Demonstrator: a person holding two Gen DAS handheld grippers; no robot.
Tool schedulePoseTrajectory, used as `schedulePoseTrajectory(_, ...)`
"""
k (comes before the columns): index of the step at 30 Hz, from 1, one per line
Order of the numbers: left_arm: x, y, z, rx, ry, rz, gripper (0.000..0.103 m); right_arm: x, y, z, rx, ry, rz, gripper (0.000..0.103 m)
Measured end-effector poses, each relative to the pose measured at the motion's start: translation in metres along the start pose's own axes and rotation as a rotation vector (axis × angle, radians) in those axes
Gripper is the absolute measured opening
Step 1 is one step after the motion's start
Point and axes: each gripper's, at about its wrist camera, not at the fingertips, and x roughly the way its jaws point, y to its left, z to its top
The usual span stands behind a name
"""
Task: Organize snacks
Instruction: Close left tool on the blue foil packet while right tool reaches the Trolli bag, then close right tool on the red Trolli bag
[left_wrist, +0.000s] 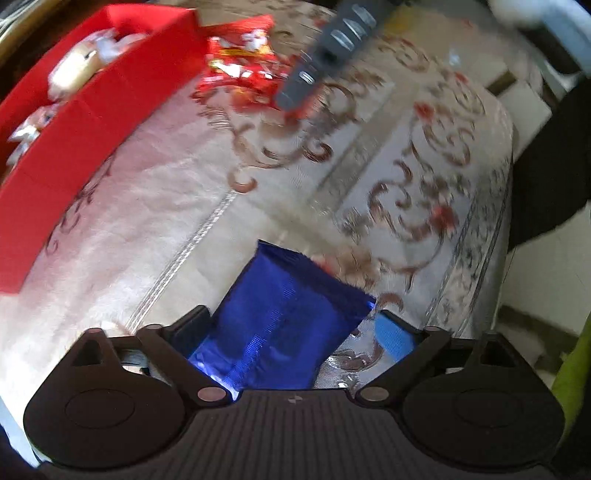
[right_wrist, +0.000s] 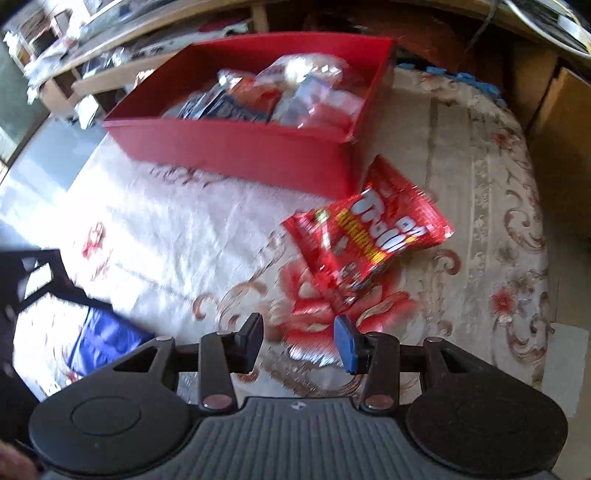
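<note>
Fingers of the left gripper (left_wrist: 293, 325) stood wide astride the blue packet (left_wrist: 284, 325) on the tabletop (left_wrist: 155, 206), right gripper (right_wrist: 299, 341) narrowed and empty near the red bag (right_wrist: 365, 240); best centred before closing, then carried to the red box (right_wrist: 236, 147).

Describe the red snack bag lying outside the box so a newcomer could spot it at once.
Start at the open red box of wrapped snacks on the floral tablecloth. Just off the box's near right corner, a flat red snack bag lies on the cloth. It alone carries big white lettering over a yellow band; the other loose packet is plain shiny blue.
</note>
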Motion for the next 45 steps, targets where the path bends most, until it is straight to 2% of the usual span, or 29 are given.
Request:
schedulePoseTrajectory(4, 0.01, -0.007, -0.001, 0.068, 0.011, 0.019, 0.103, -0.001, -0.01, 0.008, 0.043, -0.019, 0.022, 0.052)
schedulePoseTrajectory(8, 0.01, -0.005, -0.001, -0.024, -0.003, 0.034, 0.1, 0.003, -0.024, 0.019, 0.09, -0.021, 0.027, 0.064)
schedulePoseTrajectory(11, 0.006, -0.008, 0.003, -0.096, -0.015, 0.053, 0.089, 0.009, -0.035, 0.027, 0.156, -0.017, 0.025, 0.066)
schedulePoseTrajectory(13, 0.003, -0.009, 0.004, -0.163, -0.021, 0.06, 0.077, 0.012, -0.039, 0.029, 0.195, -0.02, 0.014, 0.066)
schedulePoseTrajectory(15, 0.0, -0.011, 0.004, -0.225, -0.032, 0.055, 0.073, 0.014, -0.042, 0.032, 0.229, -0.03, 0.009, 0.066)
schedulePoseTrajectory(17, -0.002, -0.014, 0.007, -0.288, -0.042, 0.053, 0.073, 0.014, -0.045, 0.035, 0.272, -0.044, 0.034, 0.067)
schedulePoseTrajectory(20, -0.002, -0.014, 0.008, -0.361, -0.058, 0.071, 0.074, 0.015, -0.044, 0.04, 0.342, -0.065, 0.027, 0.071)
schedulePoseTrajectory(23, -0.003, -0.014, 0.01, -0.414, -0.073, 0.086, 0.076, 0.019, -0.035, 0.051, 0.349, -0.093, -0.048, 0.077)
schedulePoseTrajectory(25, -0.003, -0.014, 0.01, -0.447, -0.086, 0.076, 0.083, 0.024, -0.031, 0.056, 0.339, -0.111, -0.11, 0.08)
schedulePoseTrajectory(27, -0.003, -0.017, 0.009, -0.446, -0.094, 0.07, 0.086, 0.03, -0.032, 0.059, 0.349, -0.108, -0.143, 0.083)
schedulePoseTrajectory(31, -0.001, -0.016, 0.01, -0.441, -0.1, 0.053, 0.09, 0.04, -0.04, 0.061, 0.369, -0.105, -0.101, 0.103)
schedulePoseTrajectory(32, -0.001, -0.016, 0.01, -0.446, -0.101, 0.047, 0.091, 0.042, -0.039, 0.062, 0.367, -0.105, -0.092, 0.103)
schedulePoseTrajectory(37, -0.003, -0.015, 0.008, -0.442, -0.114, 0.036, 0.093, 0.049, -0.027, 0.066, 0.305, -0.076, -0.155, 0.103)
schedulePoseTrajectory(41, -0.005, -0.012, 0.004, -0.431, -0.109, 0.061, 0.093, 0.057, -0.01, 0.062, 0.158, -0.045, -0.22, 0.103)
schedulePoseTrajectory(42, -0.005, -0.012, 0.005, -0.431, -0.108, 0.064, 0.093, 0.058, -0.003, 0.059, 0.105, -0.051, -0.246, 0.102)
schedulePoseTrajectory(44, -0.004, -0.013, 0.007, -0.428, -0.102, 0.073, 0.093, 0.053, -0.001, 0.055, 0.093, -0.056, -0.232, 0.096)
schedulePoseTrajectory(45, -0.004, -0.013, 0.008, -0.426, -0.098, 0.077, 0.093, 0.05, -0.001, 0.052, 0.088, -0.055, -0.228, 0.09)
